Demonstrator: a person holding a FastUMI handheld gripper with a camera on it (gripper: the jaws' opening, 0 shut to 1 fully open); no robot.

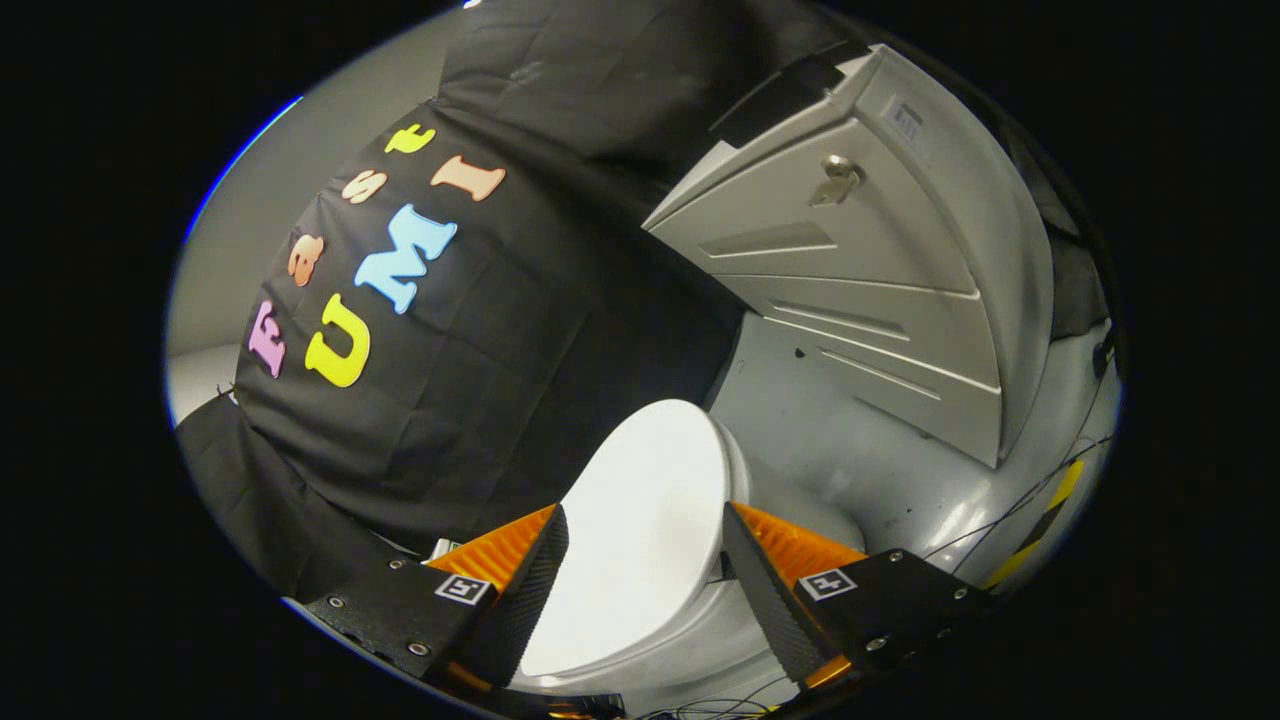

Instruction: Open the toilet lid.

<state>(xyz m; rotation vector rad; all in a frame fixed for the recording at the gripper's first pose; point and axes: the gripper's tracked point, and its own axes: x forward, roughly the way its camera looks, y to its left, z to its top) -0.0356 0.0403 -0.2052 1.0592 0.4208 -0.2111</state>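
Against the booth's black cloth wall [420,400] and a grey floor [880,470] stands the toilet, with a grey panelled cabinet door [850,280] beyond it, a metal latch [835,180] near that door's top. Thin cables [1010,510] trail across the floor by a yellow-and-black strip [1050,505].

Toilet lid [640,540]: white, oval, closed flat on the bowl. It sits between the fingers and runs ahead of them. Its long axis lies roughly along the gripper's forward line, leaning slightly toward the cabinet door. The rounded end at the far tip points away from the camera. Whether that is the free front edge or the hinge end cannot be told for certain, since the near end is cut off below the fingers; no tank is visible at the far end, so it is probably the free front.

Gripper [645,570]: jaws spread wide, holding nothing. The two black ribbed fingers [530,590] straddle the lid's width and hover above it; contact is not evident.

Step in hand, judged: approach, lid not yet lifted.

How to do it well:
- move forward to the lid's free edge, not the middle of the lid;
- hook one fingertip under the rim, or pinch the rim across its thickness;
- lift in an arc about the hinge, not straight up;
- keep the wrist turning with the lid so the rim does not slip off.
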